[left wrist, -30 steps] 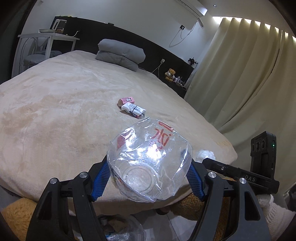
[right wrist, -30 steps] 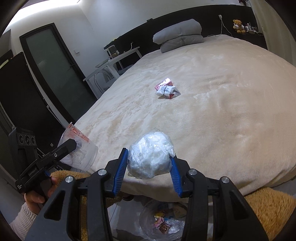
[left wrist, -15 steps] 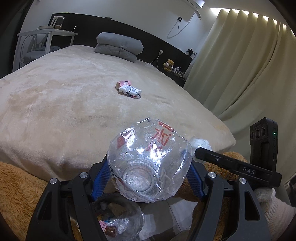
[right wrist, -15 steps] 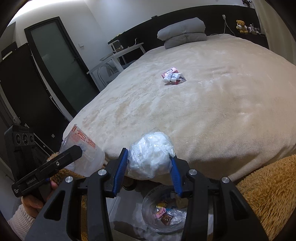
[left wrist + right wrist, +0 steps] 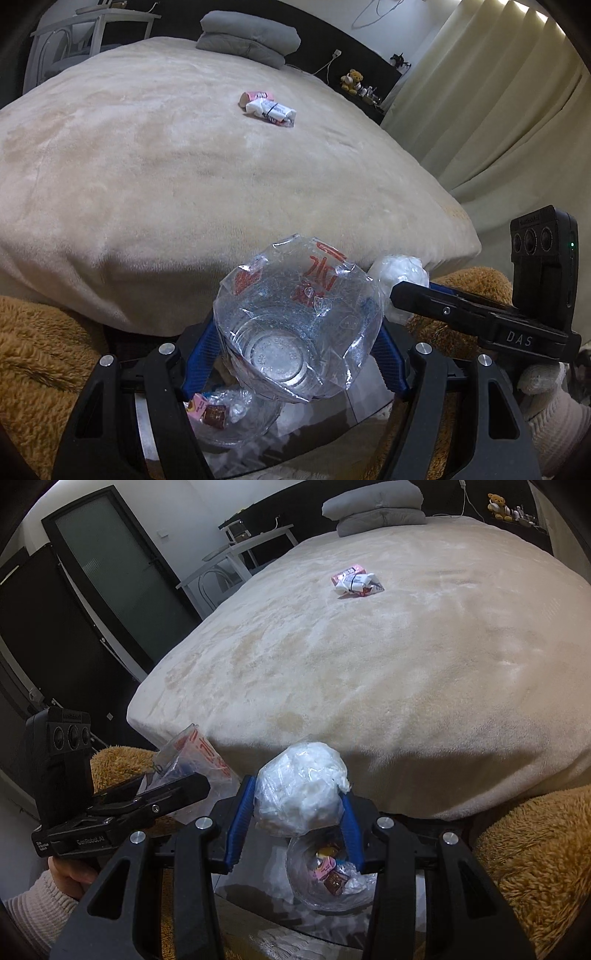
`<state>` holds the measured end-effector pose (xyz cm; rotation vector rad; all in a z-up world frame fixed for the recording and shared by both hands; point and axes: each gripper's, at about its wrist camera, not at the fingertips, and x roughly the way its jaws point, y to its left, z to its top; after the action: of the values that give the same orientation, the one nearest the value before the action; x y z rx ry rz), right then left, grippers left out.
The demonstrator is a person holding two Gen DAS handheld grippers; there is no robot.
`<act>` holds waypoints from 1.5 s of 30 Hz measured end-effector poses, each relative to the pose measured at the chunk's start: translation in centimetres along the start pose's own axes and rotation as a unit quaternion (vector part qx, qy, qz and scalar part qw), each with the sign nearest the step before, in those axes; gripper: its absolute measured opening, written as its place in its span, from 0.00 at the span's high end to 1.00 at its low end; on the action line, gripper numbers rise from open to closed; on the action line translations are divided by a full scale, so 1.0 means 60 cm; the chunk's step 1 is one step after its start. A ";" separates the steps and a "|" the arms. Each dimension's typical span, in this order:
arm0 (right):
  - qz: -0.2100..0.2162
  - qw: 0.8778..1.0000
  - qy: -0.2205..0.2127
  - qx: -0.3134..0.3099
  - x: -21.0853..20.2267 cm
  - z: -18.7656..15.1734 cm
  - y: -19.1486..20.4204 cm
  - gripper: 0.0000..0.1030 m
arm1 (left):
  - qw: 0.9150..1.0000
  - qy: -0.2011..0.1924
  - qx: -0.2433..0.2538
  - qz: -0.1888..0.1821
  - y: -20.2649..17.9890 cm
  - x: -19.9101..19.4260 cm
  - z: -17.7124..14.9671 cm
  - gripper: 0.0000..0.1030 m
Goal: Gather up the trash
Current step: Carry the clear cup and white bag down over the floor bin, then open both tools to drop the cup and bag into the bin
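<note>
The left gripper (image 5: 299,350) is closed on a crushed clear plastic cup (image 5: 295,325) with red print. The cup is squeezed between the blue pads, and its round bottom faces the camera, so its long axis runs forward along the fingers. The right gripper (image 5: 297,823) is closed on a white plastic wad (image 5: 301,786), a crumpled ball that fills the gap between its pads.

The place for the trash is a clear bin bag (image 5: 332,878) on the floor at the foot of the bed (image 5: 406,664). It already holds some wrappers. In the right wrist view the open mouth of the bag lies at about 6 o'clock from the wad, almost directly below the jaws. In the left wrist view the same bag (image 5: 229,417) lies at about 7 o'clock from the cup, lower and a little to the left.

I judge that the right gripper is the nearer one to the drop, because its load hangs almost over the opening. The left gripper probably needs a small shift first.

Two more wrappers (image 5: 267,107) lie together on the bed at 12 o'clock, well apart from both grippers.
</note>
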<state>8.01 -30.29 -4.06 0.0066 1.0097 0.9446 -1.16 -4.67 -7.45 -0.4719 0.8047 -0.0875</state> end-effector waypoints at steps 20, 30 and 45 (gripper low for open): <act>-0.017 0.979 0.184 0.086 0.137 -0.032 -0.061 0.57 | 0.982 0.178 -0.050 0.027 0.065 0.125 -0.047 0.30; -0.033 0.960 0.247 0.124 0.192 -0.053 -0.086 0.57 | 0.967 0.241 -0.076 0.039 0.088 0.167 -0.071 0.30; -0.040 0.949 0.278 0.143 0.213 -0.061 -0.091 0.54 | 0.954 0.282 -0.090 0.042 0.102 0.191 -0.089 0.30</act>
<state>11.42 -26.55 -17.50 -0.0620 1.6532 0.7294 2.37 -4.08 -21.03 -0.5937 1.4020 -0.0717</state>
